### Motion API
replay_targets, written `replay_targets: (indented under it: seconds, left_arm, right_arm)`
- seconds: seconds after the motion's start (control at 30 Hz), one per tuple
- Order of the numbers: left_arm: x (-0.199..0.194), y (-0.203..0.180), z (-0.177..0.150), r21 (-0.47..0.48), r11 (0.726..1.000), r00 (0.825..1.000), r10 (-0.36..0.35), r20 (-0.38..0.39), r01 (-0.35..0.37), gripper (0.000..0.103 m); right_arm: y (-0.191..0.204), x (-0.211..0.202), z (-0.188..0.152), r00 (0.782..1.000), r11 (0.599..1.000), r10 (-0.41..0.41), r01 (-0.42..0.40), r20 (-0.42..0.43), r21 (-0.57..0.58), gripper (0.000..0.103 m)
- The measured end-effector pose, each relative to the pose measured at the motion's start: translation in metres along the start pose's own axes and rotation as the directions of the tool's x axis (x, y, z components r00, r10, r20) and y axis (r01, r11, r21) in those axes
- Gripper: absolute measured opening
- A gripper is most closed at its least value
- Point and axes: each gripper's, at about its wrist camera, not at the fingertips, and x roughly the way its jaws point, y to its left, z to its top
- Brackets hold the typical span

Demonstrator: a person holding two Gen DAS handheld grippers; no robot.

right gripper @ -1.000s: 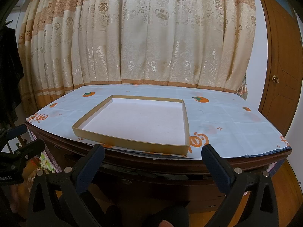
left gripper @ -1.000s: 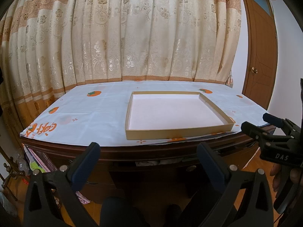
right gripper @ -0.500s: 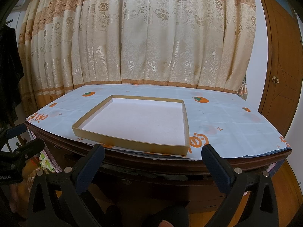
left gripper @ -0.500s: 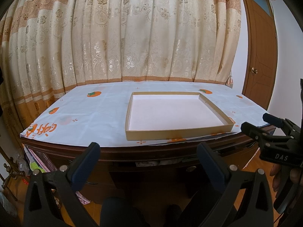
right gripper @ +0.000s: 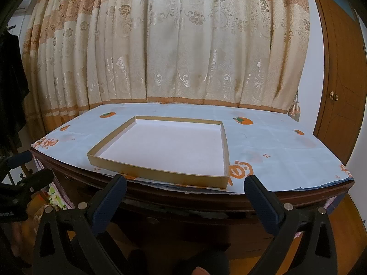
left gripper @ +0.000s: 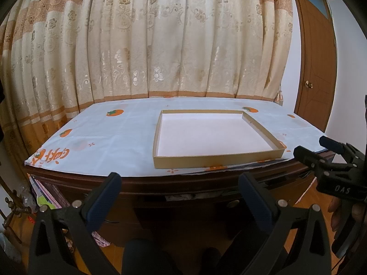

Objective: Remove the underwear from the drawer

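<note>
No underwear shows clearly. The dark wooden drawer front (left gripper: 183,206) sits shut under the table's edge, with a round knob (left gripper: 233,204); a pale scrap (left gripper: 177,197) shows in the gap above it. My left gripper (left gripper: 179,184) hangs open in front of the drawer, nothing between its fingers. At the right edge of the left wrist view my right gripper (left gripper: 313,146) is also open. In the right wrist view the right gripper (right gripper: 184,188) faces the drawer front (right gripper: 183,217), apart from it, and the left gripper (right gripper: 34,166) is at the far left.
A shallow cardboard tray (left gripper: 215,160) with a white bottom lies on the table's pale blue cloth (left gripper: 103,137). Patterned curtains (left gripper: 160,45) hang behind. A brown door (left gripper: 314,80) is at the right. Colourful clutter (left gripper: 45,197) sits under the table's left end.
</note>
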Motion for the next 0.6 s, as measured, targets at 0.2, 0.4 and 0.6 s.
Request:
replay_targets:
  seconds: [0.2, 0.4, 0.6]
  left_arm:
    - [0.008, 0.006, -0.004, -0.003, 1.000, 1.000, 0.006, -0.017, -0.006, 0.103]
    - [0.026, 0.011, -0.012, -0.002, 1.000, 0.999, 0.019, -0.045, -0.019, 0.103]
    - [0.042, 0.021, -0.021, 0.000, 0.999, 0.998, 0.039, -0.058, -0.039, 0.103]
  right_arm:
    - [-0.001, 0.007, -0.007, 0.999, 0.999, 0.038, -0.037, 0.032, -0.006, 0.103]
    - [0.003, 0.023, -0.019, 0.986, 0.995, 0.094, -0.087, 0.137, -0.056, 0.103]
    - [0.014, 0.048, -0.043, 0.948, 0.981, 0.134, -0.085, 0.288, -0.176, 0.103]
